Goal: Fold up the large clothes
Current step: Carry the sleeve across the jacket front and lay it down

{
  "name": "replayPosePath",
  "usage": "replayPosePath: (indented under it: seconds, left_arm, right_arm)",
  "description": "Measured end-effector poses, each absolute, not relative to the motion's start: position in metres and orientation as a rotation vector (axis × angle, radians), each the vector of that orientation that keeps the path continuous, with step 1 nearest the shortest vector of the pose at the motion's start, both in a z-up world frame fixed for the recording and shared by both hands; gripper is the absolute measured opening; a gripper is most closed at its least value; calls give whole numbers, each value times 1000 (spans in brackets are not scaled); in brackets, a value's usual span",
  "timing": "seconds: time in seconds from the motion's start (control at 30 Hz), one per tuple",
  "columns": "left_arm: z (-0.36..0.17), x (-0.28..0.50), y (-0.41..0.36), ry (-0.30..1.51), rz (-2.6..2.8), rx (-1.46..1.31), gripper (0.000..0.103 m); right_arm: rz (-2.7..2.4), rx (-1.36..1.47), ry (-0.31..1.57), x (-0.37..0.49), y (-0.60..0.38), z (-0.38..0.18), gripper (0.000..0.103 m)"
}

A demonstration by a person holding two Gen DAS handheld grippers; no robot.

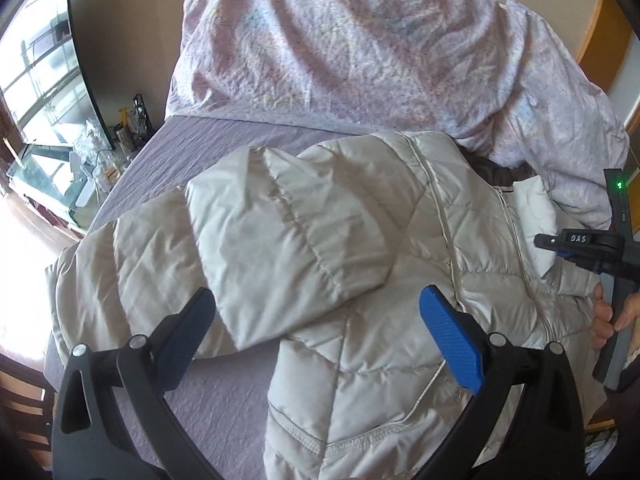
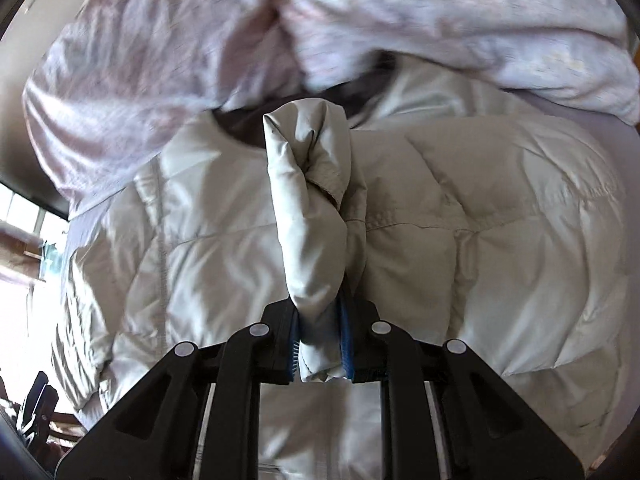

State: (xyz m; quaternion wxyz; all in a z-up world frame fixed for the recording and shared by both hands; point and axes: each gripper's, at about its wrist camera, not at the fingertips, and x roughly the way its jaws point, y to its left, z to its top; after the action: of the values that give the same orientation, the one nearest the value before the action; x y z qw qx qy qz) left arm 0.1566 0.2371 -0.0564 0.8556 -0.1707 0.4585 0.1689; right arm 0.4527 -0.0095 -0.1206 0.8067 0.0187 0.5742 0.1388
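Observation:
A large cream quilted puffer jacket [image 1: 360,264] lies on a bed with a lilac sheet [image 1: 224,148]. One sleeve [image 1: 288,232] is folded across its front. My left gripper [image 1: 316,320] is open and empty just above the jacket's lower part. My right gripper [image 2: 320,340] is shut on a bunched fold of the jacket [image 2: 316,216], lifted above the jacket body [image 2: 480,248]. In the left wrist view the right gripper [image 1: 568,242] shows at the right edge, by the jacket's white lining [image 1: 536,208].
A crumpled floral duvet [image 1: 360,52] is heaped at the head of the bed, against the jacket's collar; it also shows in the right wrist view [image 2: 280,20]. A glass-topped side table [image 1: 60,168] with small items stands left of the bed, by a window.

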Motion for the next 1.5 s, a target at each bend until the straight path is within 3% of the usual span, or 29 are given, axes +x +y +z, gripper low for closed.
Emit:
replayPosePath:
  seconds: [0.1,0.17,0.23,0.27,0.37,0.53,0.83,1.13,1.47,1.5]
  left_arm:
    - [-58,155,245,969,357,-386,101]
    - [-59,154,250,973,355,-405,101]
    - [-59,153,255,976,364,-414,101]
    - [-59,152,257,978,369,-414,101]
    - [-59,148,265,976,396,-413,101]
    - [-59,132,287,976,465,-450,101]
    - [-62,88,328,968,573,-504,101]
    - [-86,54,378,972,693,-535,101]
    - [-129,7,448,989,729,-751,101]
    - [-131,6,450,983,712,-771,97]
  right_arm:
    - [322,-3,1256,447,6,-130,23]
    - [352,-52,1274,443,14,-132,33]
    - [402,-37,1246,439,16,-119,56]
    - [418,-9,1217,436,15,-111,58]
    - [420,81,1111,437,-3,-84,57]
    - [279,68,1154,455,-15,-101,36]
    - [272,-109,1244,443,32,-162,37]
    - [259,-127,1233,441,53,-170,36]
    - [223,-107,1246,443,36,-163,37]
    - [217,-107,1245,443,37,-163,37]
